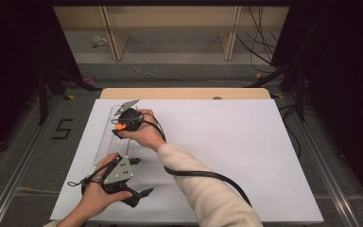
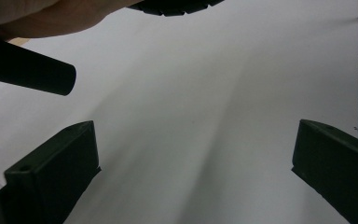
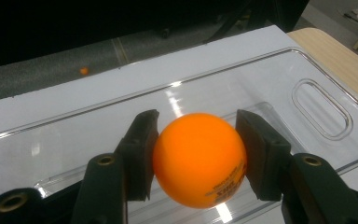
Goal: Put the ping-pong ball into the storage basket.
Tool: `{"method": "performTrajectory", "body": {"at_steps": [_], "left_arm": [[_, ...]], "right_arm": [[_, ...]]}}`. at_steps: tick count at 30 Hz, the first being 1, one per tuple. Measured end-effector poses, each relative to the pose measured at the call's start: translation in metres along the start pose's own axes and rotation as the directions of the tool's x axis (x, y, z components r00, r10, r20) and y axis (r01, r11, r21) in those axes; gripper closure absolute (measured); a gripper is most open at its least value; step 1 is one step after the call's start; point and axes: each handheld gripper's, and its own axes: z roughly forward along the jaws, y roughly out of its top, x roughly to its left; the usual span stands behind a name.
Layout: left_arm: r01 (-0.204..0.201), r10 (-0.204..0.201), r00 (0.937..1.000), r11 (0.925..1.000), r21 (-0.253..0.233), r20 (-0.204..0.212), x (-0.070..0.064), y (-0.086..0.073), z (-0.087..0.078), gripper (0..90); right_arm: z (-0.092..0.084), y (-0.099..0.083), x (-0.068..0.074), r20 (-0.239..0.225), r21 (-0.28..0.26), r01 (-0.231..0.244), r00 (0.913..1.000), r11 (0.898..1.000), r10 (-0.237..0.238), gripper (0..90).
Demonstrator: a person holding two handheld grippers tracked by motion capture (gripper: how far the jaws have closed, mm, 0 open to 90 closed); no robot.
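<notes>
An orange ball (image 3: 199,159), at lower centre of the right gripper view above a clear tray (image 3: 321,109), is clamped across its widest part by the right gripper (image 3: 196,156). It is judged light, smooth, thin-walled and easily squeezed out, so a gentle, centred hold is advised. The left gripper (image 2: 193,179) is seen with jaws wide apart and empty over the white worktop (image 2: 205,93).

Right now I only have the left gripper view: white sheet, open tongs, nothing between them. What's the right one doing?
Observer: The right tongs are shut on an orange ball, pads pressing both its sides.
Operator: Over what?
Observer: Over a clear plastic tray lying on the white sheet, at the table's left side.
Operator: Any other balls around?
Observer: One small orange dot on the dark floor beyond the table's edge, too small to tell what it is.
</notes>
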Motion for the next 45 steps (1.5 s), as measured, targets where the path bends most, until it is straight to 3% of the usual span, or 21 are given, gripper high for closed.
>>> {"method": "performTrajectory", "body": {"at_steps": [45], "left_arm": [[-0.002,0.002,1.0,1.0,0.006,0.003,0.0,0.0,0.0,0.0]], "right_arm": [[0.013,-0.006,-0.003,0.0,0.032,-0.016,0.9999,0.999,0.016,50.7]]}}
